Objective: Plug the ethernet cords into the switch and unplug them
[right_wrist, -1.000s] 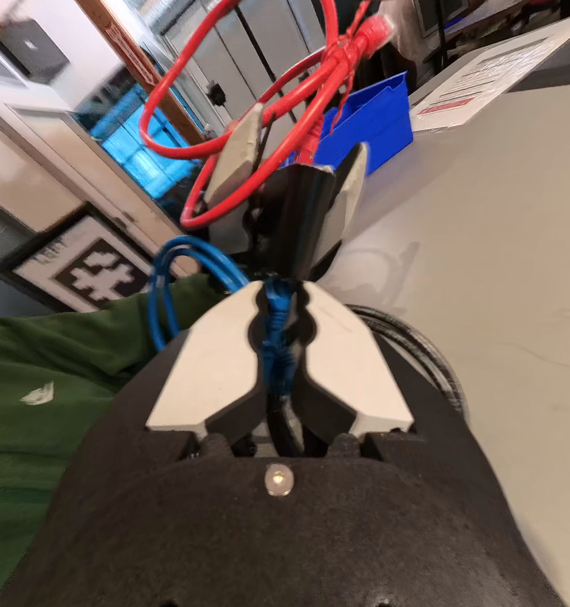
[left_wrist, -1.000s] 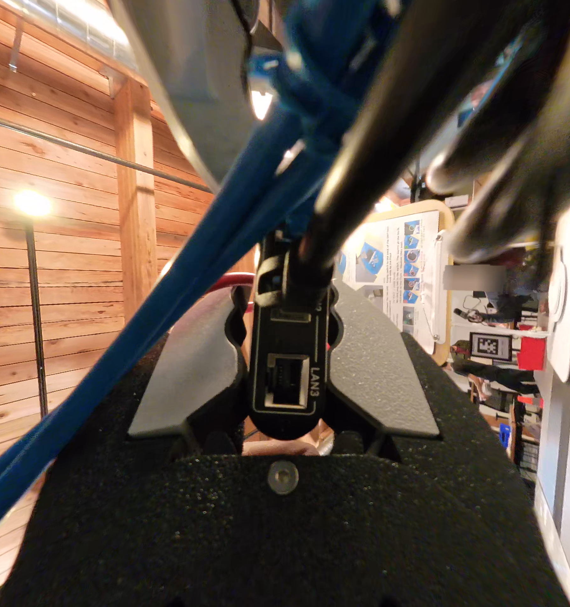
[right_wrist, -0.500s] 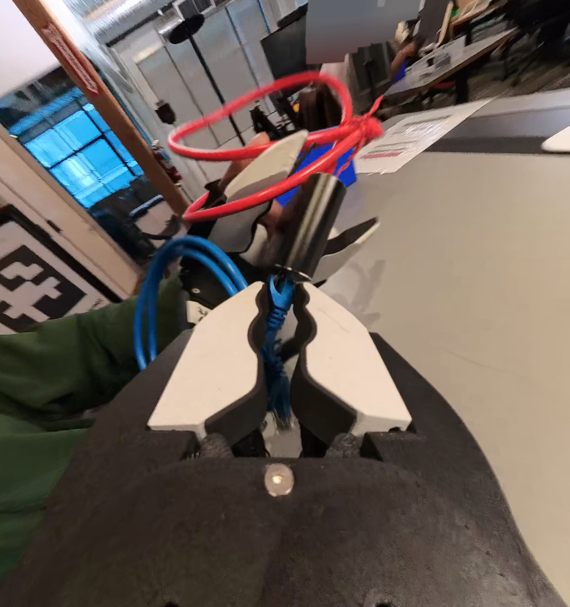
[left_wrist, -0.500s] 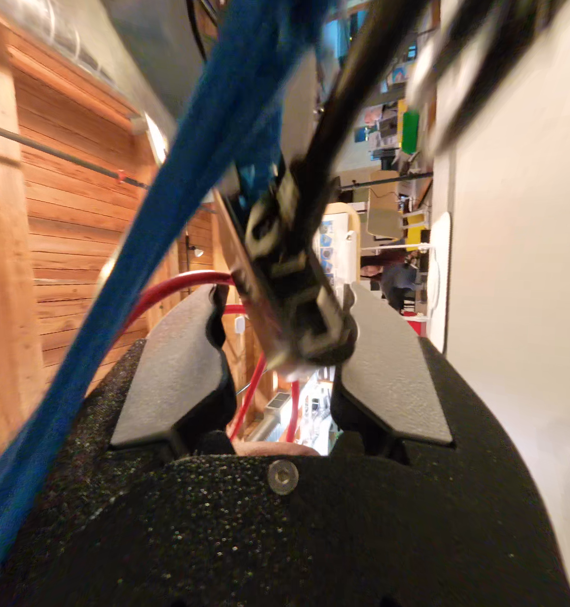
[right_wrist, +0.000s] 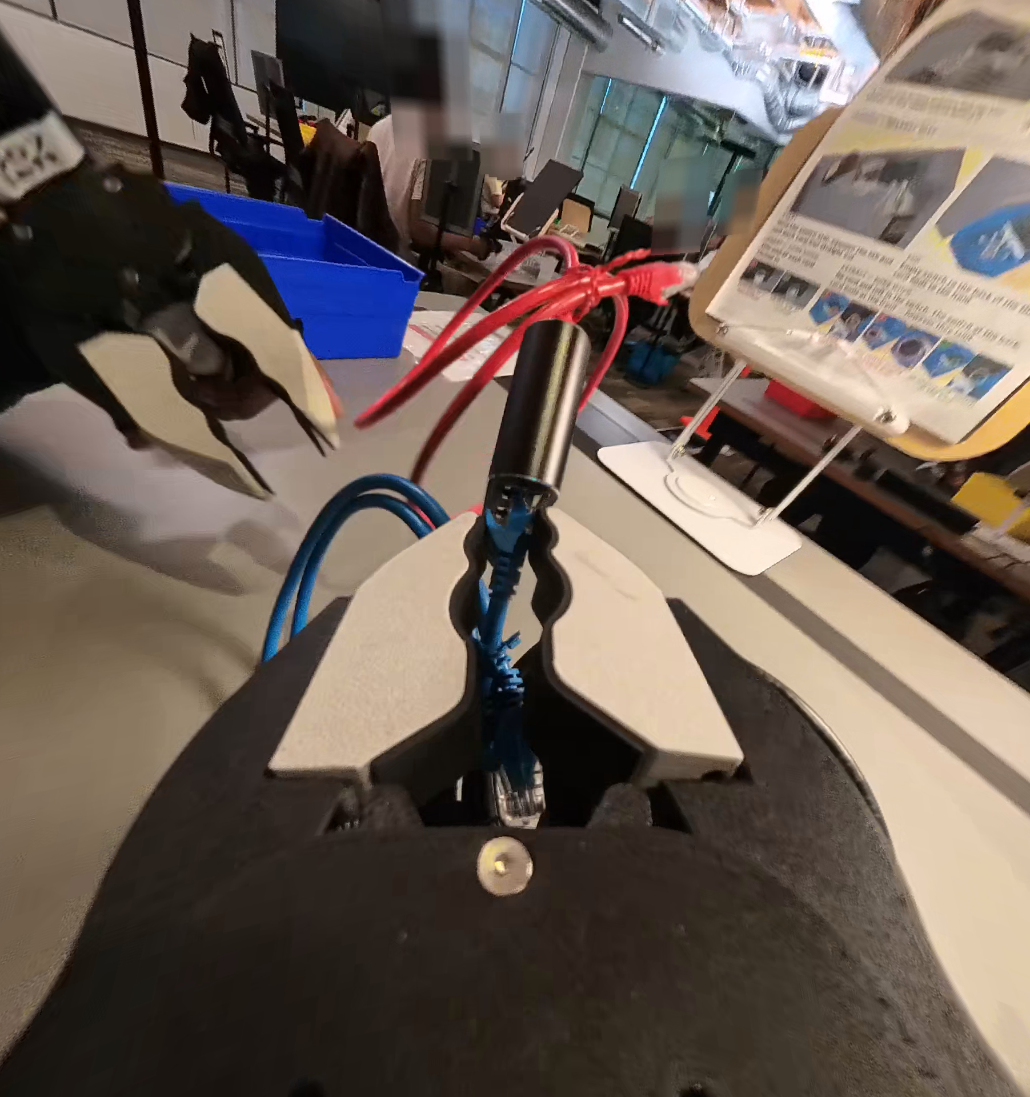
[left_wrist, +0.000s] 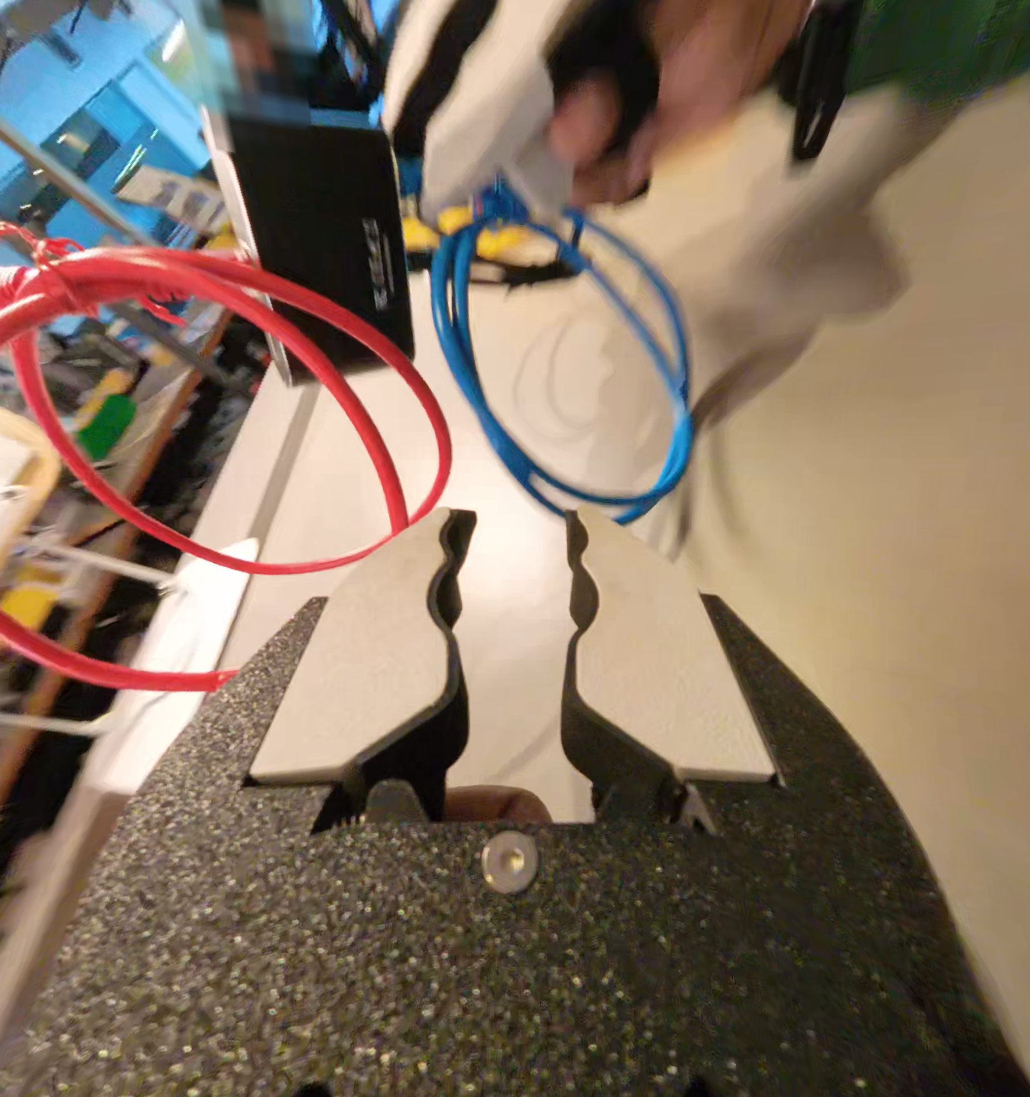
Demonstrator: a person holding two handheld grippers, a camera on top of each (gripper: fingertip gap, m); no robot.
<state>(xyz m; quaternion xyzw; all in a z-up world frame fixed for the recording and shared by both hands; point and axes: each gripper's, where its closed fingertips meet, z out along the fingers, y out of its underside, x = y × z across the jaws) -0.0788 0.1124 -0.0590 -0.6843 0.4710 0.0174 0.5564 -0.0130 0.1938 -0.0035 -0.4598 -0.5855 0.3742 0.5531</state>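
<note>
My right gripper (right_wrist: 512, 528) is shut on the boot of the blue ethernet cord (right_wrist: 503, 593). Its plug sits in the near end of the black switch (right_wrist: 539, 409), which stands off the table on that cord alone. The red cord (right_wrist: 583, 291) comes out of the switch's far end in loops. My left gripper (left_wrist: 515, 522) is open and empty; in the right wrist view it (right_wrist: 295, 460) is left of the switch, apart from it. The left wrist view shows the switch (left_wrist: 322, 237), the red loop (left_wrist: 382, 380), the blue loop (left_wrist: 560, 492) and the right gripper (left_wrist: 488, 130) beyond.
The grey table (right_wrist: 114, 653) lies under both grippers. A blue bin (right_wrist: 334, 279) stands at its far side. A poster board on a white-footed stand (right_wrist: 702, 510) is at the right by the table edge. A person's hand (left_wrist: 649, 107) holds the right gripper.
My left gripper has let go of the switch, opened and swung away to the left. The switch now hangs only on the blue cord in my right gripper.
</note>
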